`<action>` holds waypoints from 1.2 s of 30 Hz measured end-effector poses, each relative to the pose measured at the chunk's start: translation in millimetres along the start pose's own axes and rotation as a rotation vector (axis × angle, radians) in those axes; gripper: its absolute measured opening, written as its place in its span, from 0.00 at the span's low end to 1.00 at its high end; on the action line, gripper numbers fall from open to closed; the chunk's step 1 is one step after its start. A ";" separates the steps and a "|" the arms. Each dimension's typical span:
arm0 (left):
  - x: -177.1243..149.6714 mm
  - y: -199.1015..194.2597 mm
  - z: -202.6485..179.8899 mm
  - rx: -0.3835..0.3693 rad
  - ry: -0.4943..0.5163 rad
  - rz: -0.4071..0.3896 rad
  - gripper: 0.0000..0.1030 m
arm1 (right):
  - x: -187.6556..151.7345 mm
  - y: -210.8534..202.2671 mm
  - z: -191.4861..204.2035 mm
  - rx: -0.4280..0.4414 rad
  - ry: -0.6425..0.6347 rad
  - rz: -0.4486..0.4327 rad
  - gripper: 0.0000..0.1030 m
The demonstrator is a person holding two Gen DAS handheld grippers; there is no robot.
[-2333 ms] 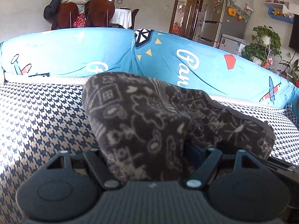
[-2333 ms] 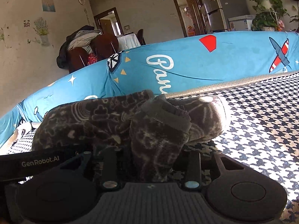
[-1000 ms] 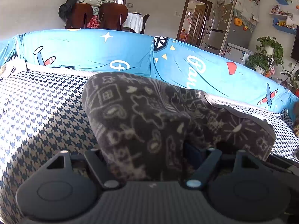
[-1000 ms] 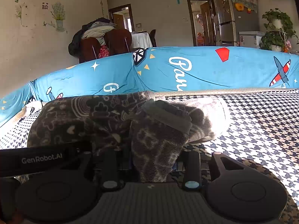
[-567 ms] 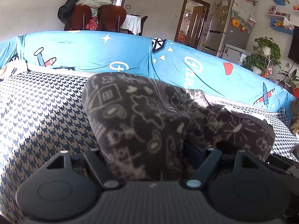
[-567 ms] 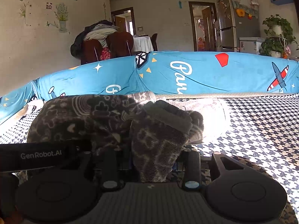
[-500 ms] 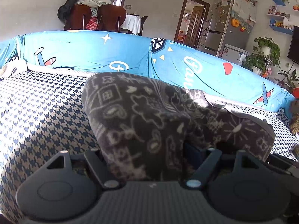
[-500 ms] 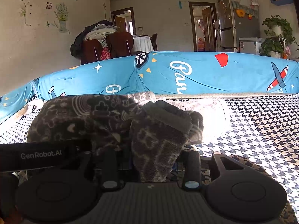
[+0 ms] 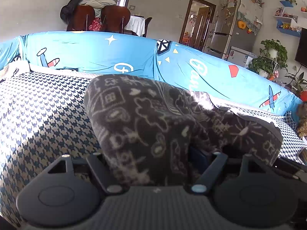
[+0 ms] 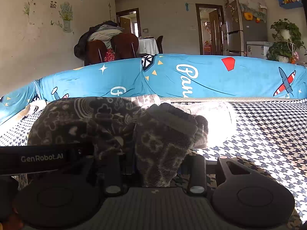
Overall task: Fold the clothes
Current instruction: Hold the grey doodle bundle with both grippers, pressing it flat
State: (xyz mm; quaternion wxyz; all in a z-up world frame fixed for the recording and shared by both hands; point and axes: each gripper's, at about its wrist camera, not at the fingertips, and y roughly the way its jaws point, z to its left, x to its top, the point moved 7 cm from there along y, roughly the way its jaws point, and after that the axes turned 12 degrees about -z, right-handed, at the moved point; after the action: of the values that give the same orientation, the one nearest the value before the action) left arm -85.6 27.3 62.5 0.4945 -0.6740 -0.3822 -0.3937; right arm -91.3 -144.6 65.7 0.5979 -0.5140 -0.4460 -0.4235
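Note:
A dark grey fleece garment with pale doodle prints is bunched into a thick folded bundle over the houndstooth seat cover. My left gripper is shut on the bundle's left end, and the cloth hides its fingertips. In the right wrist view the same garment stretches left, with a ribbed cuff folded on top. My right gripper is shut on that cuffed end. The left gripper's black body shows at the left edge. Sun washes out the garment's far right fold.
A blue cover printed with planes and stars forms the backrest behind the seat. Beyond it stand brown chairs heaped with coats, a fridge and potted plants. Houndstooth seat stretches to the right.
Earlier both views swung and levelled as the held bundle was carried across the seat. Over the last half second nothing has moved. Both grips are the same.

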 end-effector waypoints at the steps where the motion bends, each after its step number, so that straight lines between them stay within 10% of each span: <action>1: 0.0 -0.2 0.1 0.000 -0.001 0.000 0.74 | 0.1 -0.2 0.2 0.000 -0.001 -0.001 0.37; 36: -0.8 -0.5 -0.5 0.010 -0.002 0.002 0.74 | -1.9 -0.2 5.4 0.002 -0.011 -0.002 0.37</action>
State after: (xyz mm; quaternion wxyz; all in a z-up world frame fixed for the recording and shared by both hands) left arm -86.5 26.8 62.1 0.4978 -0.6723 -0.3840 -0.3908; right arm -92.5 -139.2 64.3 0.5957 -0.5151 -0.4502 -0.4208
